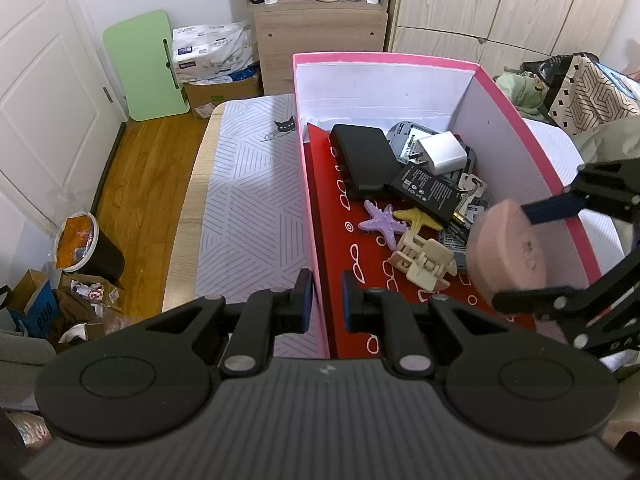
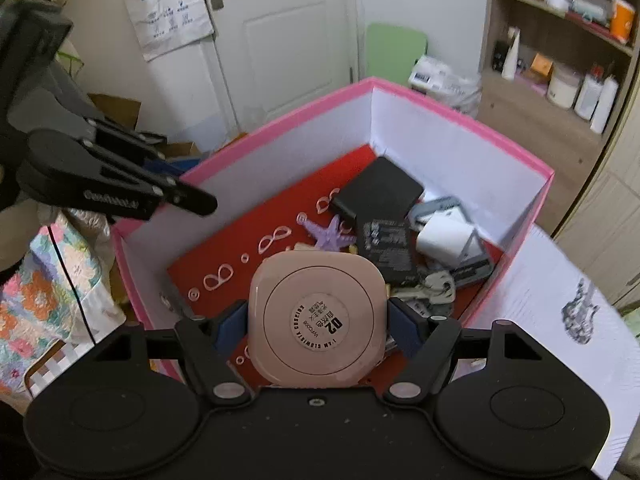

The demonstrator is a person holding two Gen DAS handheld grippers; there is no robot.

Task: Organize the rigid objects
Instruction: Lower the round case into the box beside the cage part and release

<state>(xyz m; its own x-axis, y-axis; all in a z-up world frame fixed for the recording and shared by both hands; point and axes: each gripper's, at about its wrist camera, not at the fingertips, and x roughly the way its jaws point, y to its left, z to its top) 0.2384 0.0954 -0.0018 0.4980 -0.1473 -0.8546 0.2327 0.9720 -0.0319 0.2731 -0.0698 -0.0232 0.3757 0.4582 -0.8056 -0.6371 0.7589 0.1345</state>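
Right wrist view: right tool pinches a pink compact above the pink box's near edge; left tool clamps the box's left wall.

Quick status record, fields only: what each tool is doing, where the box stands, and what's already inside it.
left tool: shut on the pink box near wall
right tool: shut on pink compact, held over the box
box contents: black power bank, white charger, purple starfish, beige hair claw, keys
box floor: red liner
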